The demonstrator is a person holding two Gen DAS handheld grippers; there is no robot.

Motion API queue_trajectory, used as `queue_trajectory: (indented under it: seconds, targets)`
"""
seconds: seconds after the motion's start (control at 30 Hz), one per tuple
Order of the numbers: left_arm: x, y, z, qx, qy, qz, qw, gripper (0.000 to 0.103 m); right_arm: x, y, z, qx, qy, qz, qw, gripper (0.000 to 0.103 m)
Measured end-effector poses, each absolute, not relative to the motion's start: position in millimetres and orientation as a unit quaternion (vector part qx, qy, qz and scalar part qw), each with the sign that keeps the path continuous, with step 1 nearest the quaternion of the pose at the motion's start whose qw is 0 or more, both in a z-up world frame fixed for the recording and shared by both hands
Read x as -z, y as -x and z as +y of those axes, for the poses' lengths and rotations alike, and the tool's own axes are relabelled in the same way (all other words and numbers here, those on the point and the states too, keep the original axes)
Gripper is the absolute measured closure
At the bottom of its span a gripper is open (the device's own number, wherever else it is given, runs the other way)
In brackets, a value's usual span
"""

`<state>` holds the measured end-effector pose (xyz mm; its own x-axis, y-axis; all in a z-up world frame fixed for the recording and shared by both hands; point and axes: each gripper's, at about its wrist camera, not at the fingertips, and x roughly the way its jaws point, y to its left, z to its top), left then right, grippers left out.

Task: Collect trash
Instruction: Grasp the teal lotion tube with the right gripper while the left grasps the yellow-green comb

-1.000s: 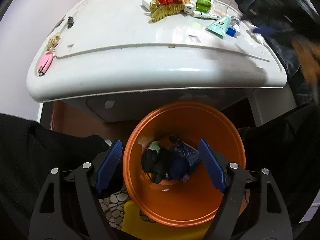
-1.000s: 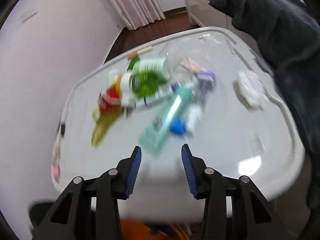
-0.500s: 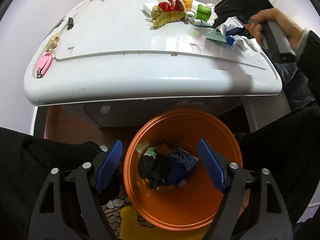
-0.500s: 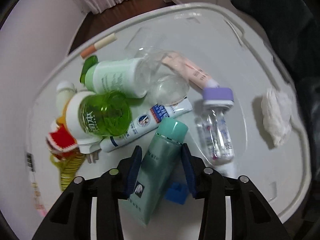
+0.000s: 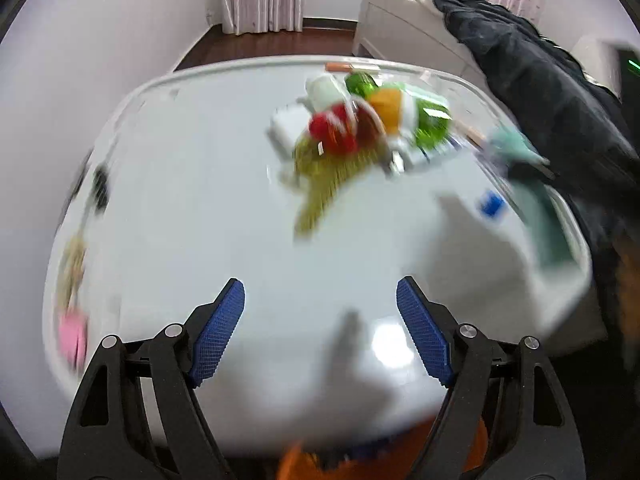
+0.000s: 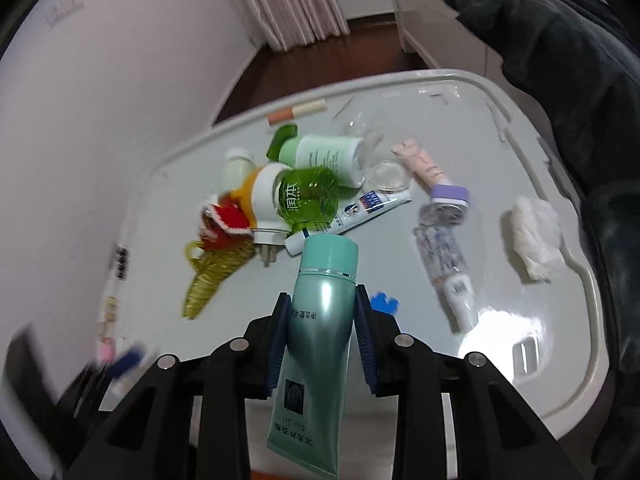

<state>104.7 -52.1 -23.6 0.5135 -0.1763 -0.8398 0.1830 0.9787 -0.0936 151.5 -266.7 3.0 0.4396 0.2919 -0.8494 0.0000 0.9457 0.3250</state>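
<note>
teal tube (image 6: 320,320) now lifted off the lid, right tool (image 6: 322,312) clamped on it, left tool (image 5: 320,332) wide open, empty

bare white lid (image 5: 208,208) left; clutter pile (image 6: 296,192) crowding its far right

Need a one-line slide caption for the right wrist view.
Right gripper clamps a teal tube above the cluttered white lid.

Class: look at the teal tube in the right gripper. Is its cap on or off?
On. The teal tube, clamped between the right gripper pads, has its matching teal cap seated at the far end.
</note>
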Motion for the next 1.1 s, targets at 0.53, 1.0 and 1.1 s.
queue_trajectory:
  seconds: [0.53,1.0,1.1]
  targets:
    - [54.8,-177.2,-85.0,0.133,-0.074,0.463,0.873,0.048,-2.8,-140.1,-283.6,-0.121,-0.185,0.507,0.833,0.071]
    - [-42.1,-4.4,-26.7,0.140,-0.012,0.432,0.891,0.048,-16.7,-42.7,-238.3,-0.168,-0.143,0.486,0.846,0.071]
    - [-45.0,35.8,-24.7,0.135,-0.036,0.419,0.897,0.048,-25.5,-6.2,-226.8,-0.174,-0.118,0.478,0.853,0.071]
